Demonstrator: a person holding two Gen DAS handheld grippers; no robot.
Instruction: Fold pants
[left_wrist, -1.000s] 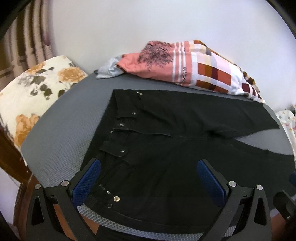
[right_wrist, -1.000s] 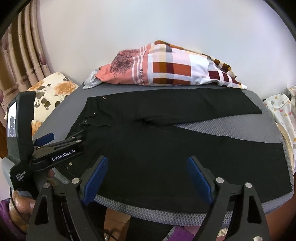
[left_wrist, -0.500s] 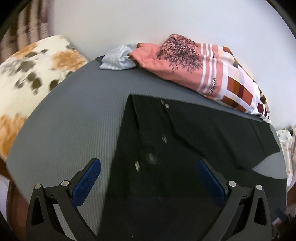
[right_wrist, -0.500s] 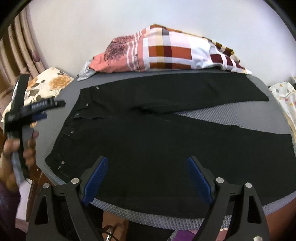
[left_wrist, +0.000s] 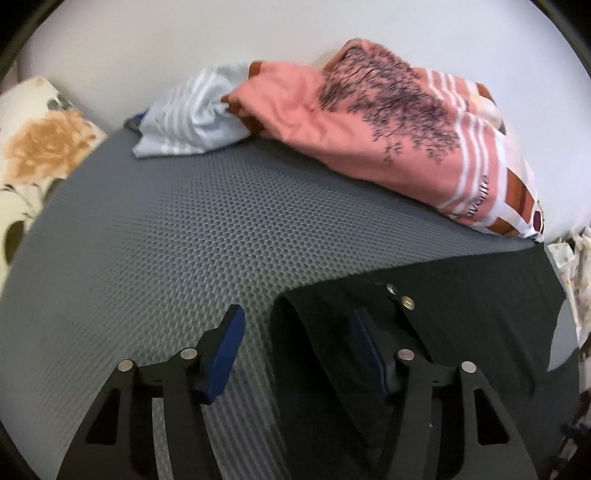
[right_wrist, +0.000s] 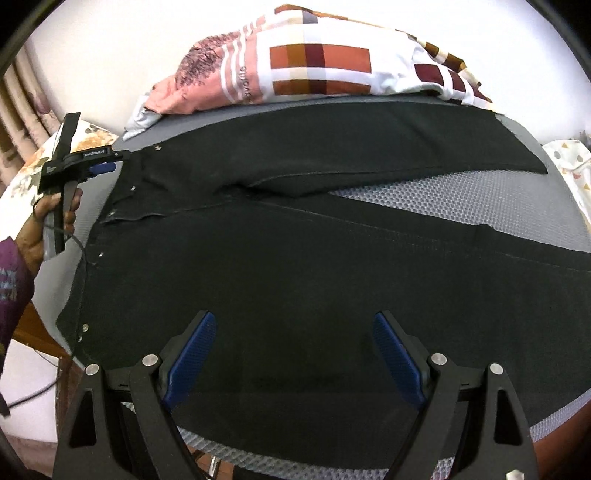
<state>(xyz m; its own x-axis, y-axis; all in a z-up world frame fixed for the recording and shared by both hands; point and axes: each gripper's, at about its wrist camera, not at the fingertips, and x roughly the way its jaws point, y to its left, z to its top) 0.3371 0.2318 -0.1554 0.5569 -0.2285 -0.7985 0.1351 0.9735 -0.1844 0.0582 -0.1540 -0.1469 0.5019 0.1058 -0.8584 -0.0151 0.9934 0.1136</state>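
Note:
Black pants (right_wrist: 295, 258) lie spread flat on the grey mat (right_wrist: 480, 199), waistband at the left, both legs running right. My right gripper (right_wrist: 291, 350) is open, low over the near leg by the front edge. My left gripper (left_wrist: 299, 343) is open at the far waistband corner (left_wrist: 402, 301); its right finger lies on the black cloth, its left finger over bare mat (left_wrist: 184, 240). In the right wrist view the left gripper (right_wrist: 103, 162) is held by a hand at the pants' far left corner.
A pile of pink, checked and striped clothes (left_wrist: 388, 122) lies along the mat's far edge, also in the right wrist view (right_wrist: 314, 70). A floral cushion (left_wrist: 40, 155) is at the left. More patterned cloth (right_wrist: 569, 158) lies off the right edge.
My left gripper has moved from the near waistband to the far waistband corner and narrowed its jaws. My right gripper has edged closer over the near leg.

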